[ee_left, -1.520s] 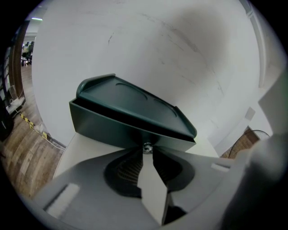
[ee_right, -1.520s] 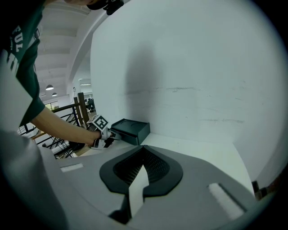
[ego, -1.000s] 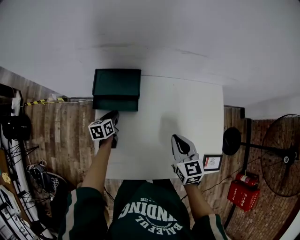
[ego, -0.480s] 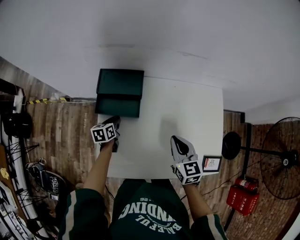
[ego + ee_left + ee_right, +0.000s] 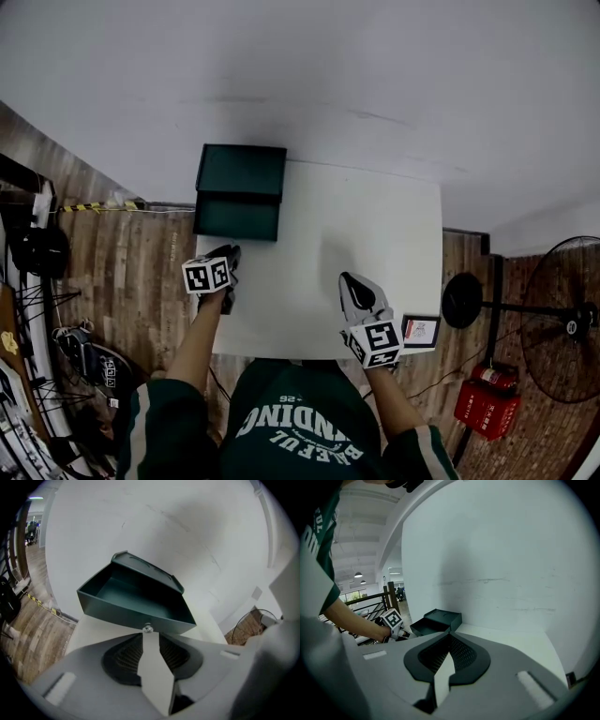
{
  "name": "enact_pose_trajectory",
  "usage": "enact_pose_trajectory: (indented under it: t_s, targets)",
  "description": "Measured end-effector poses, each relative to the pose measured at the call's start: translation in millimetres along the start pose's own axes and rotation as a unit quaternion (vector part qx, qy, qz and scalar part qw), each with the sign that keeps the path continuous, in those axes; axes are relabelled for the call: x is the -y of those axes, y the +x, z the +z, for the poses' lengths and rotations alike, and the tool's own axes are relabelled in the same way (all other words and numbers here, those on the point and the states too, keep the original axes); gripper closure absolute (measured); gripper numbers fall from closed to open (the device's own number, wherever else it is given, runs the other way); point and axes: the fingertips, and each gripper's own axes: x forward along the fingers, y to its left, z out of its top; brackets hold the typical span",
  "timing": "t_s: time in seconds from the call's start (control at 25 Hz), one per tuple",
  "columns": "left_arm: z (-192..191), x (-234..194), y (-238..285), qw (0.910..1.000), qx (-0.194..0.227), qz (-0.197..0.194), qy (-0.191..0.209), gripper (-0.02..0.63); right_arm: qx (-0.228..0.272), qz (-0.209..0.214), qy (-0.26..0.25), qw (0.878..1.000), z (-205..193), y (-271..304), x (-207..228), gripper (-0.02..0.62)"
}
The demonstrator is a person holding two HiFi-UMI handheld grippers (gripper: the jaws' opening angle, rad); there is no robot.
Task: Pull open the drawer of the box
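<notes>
A dark green box (image 5: 241, 170) stands at the far left corner of the white table (image 5: 366, 234). Its drawer (image 5: 236, 217) is pulled out toward me and shows an empty inside (image 5: 133, 595). In the left gripper view, a small silver knob (image 5: 148, 628) on the drawer front sits right at the jaw tips. My left gripper (image 5: 230, 251) (image 5: 148, 633) is shut on that knob. My right gripper (image 5: 350, 279) (image 5: 450, 637) hovers over the near right part of the table, shut and empty, well apart from the box (image 5: 440, 618).
A white wall runs behind the table. A small framed card (image 5: 421, 330) sits at the table's near right corner. On the wooden floor to the right are a standing fan (image 5: 561, 317) and a red extinguisher (image 5: 482, 390). Bicycle gear (image 5: 33, 253) crowds the left side.
The drawer has slid further out of the box toward me, with the left gripper moving back along with it. The right gripper has stayed about where it was.
</notes>
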Motion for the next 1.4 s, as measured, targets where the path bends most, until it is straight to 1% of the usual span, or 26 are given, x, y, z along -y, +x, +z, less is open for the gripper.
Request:
enact_pose_trajectory:
  t_s: [0.08, 0.16, 0.24, 0.28, 0.32, 0.4, 0.44, 0.48, 0.56, 0.68, 0.84, 1.04, 1.16, 1.32, 1.4]
  targets:
    - [3.8, 11.4, -10.7, 0.9997, 0.014, -0.006, 0.022, 0.480, 0.008, 0.002, 0.000, 1.000, 4.8, 0.7, 4.5, 0.594]
    - [13.5, 27.1, -24.2, 0.9981, 0.038, -0.012, 0.046, 0.480, 0.017, 0.004, 0.000, 1.000, 11.0, 3.2, 9.5, 0.594]
    - [27.8, 45.3, -40.7, 0.9942, 0.069, -0.012, 0.081, 0.480, 0.027, 0.004, 0.001, 1.000, 18.8, 4.8, 13.7, 0.594]
    - [35.7, 56.6, -49.9, 0.9905, 0.087, -0.009, 0.107, 0.480, 0.032, 0.004, 0.001, 0.999, 23.3, 4.5, 15.5, 0.594]
    - [43.4, 69.8, -59.6, 0.9850, 0.103, -0.006, 0.138, 0.483, 0.037, 0.003, 0.000, 0.999, 28.1, 3.6, 17.1, 0.594]
    - [57.3, 100.2, -78.6, 0.9706, 0.134, -0.008, 0.200, 0.488, 0.049, 0.004, -0.001, 0.999, 38.4, 1.1, 19.9, 0.594]
    - [63.8, 115.1, -87.8, 0.9633, 0.147, -0.011, 0.224, 0.500, 0.055, 0.005, -0.002, 0.998, 43.9, 0.0, 21.0, 0.594]
    - [70.2, 128.7, -96.4, 0.9567, 0.159, -0.015, 0.243, 0.512, 0.061, 0.006, -0.004, 0.998, 49.8, -0.7, 22.0, 0.594]
    - [82.2, 151.5, -111.1, 0.9460, 0.180, -0.021, 0.269, 0.535, 0.075, 0.008, -0.007, 0.997, 61.7, -1.2, 23.9, 0.594]
    - [97.5, 179.1, -127.5, 0.9361, 0.205, -0.030, 0.284, 0.554, 0.095, 0.012, -0.011, 0.995, 78.2, -1.1, 26.8, 0.594]
    - [110.2, 203.0, -142.6, 0.9294, 0.229, -0.040, 0.287, 0.554, 0.117, 0.014, -0.017, 0.993, 95.2, -4.5, 31.1, 0.594]
    - [118.9, 216.9, -152.6, 0.9245, 0.249, -0.042, 0.286, 0.554, 0.127, 0.018, -0.026, 0.991, 101.9, -6.6, 31.5, 0.595]
    - [118.9, 222.1, -153.3, 0.9232, 0.252, -0.043, 0.287, 0.554, 0.130, 0.018, -0.026, 0.991, 102.8, -9.8, 33.1, 0.594]
    - [117.5, 222.2, -158.0, 0.9188, 0.256, -0.041, 0.298, 0.554, 0.135, 0.016, -0.020, 0.991, 100.8, -12.5, 30.8, 0.594]
    - [117.7, 222.3, -157.1, 0.9189, 0.256, -0.042, 0.297, 0.554, 0.134, 0.016, -0.018, 0.991, 99.1, -12.1, 31.2, 0.594]
